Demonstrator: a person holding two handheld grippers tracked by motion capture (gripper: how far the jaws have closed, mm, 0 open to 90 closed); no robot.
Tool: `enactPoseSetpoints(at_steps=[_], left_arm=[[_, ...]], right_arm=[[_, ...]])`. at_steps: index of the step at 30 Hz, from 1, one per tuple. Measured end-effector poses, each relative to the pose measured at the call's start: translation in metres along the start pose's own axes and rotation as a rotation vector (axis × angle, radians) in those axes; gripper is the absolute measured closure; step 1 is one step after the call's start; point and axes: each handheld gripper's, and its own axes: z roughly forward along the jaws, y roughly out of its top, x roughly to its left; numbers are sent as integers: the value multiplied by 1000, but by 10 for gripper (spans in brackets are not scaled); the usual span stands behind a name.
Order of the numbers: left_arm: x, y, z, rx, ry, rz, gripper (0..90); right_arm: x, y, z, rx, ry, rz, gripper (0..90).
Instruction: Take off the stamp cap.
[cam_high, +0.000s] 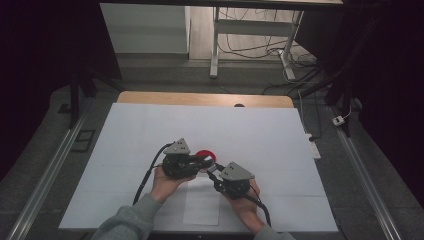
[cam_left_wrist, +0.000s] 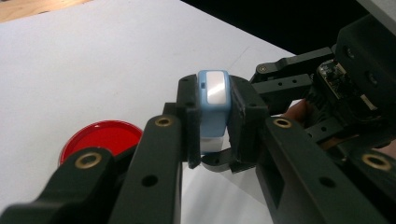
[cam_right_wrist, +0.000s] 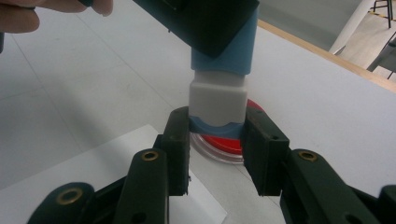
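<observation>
A small blue-and-white case (cam_left_wrist: 213, 100) is held in the air just above the white tabletop (cam_high: 150, 130). My left gripper (cam_left_wrist: 214, 109) is shut on its blue upper body. From the opposite side my right gripper (cam_right_wrist: 216, 133) has its pads pressed on the lower end, at the blue rim under the white cap (cam_right_wrist: 218, 98). In the high view both grippers meet at the table's middle, the left gripper (cam_high: 206, 161) pointing right and the right gripper (cam_high: 214, 171) pointing up-left. A round red dish (cam_high: 205, 154) lies on the table directly beneath and behind the case.
A white paper sheet (cam_high: 202, 207) lies near the front edge, under the right hand. The table's wooden back edge (cam_high: 200, 98) shows beyond the white surface. A desk frame and cables (cam_high: 250, 47) stand on the floor behind.
</observation>
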Motion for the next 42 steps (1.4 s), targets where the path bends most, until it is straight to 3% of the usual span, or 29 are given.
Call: enactPoseSetpoints(at_steps=[14,35,42], left_arm=[[-2,-1,0,-12,10,16,762],[0,-3,-1,-22,3,6,763],[0,-3,-1,-36,-1,-4,763]], right_arm=[[2,1,0,2,-15,-2,647],[3,1,-1,11,-21,-31,652],[4,0,-2,-3,-36,-14,652]])
